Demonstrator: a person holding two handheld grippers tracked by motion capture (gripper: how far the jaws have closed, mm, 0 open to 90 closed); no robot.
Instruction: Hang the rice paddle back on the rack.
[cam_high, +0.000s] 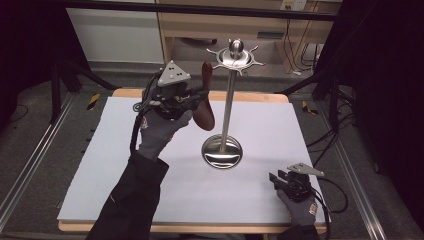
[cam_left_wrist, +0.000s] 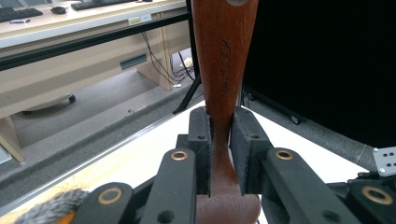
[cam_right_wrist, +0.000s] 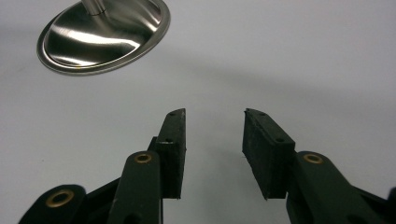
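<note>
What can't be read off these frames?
- Wooden utensil: both ends cut off by the left gripper view's edges, so its type stays unclear; head dark in the high view.
- Stand: pole and hooks cut off in the right gripper view.
- Hole-to-hook alignment: too small in the high view.

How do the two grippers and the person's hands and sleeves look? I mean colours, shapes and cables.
Both the left gripper and the right gripper are black, each topped by a grey three-cornered plate with dark holes, with brass-coloured rivets at the finger joints and a black cable trailing behind. The person wears grey knitted gloves with small orange marks, and dark sleeves.
</note>
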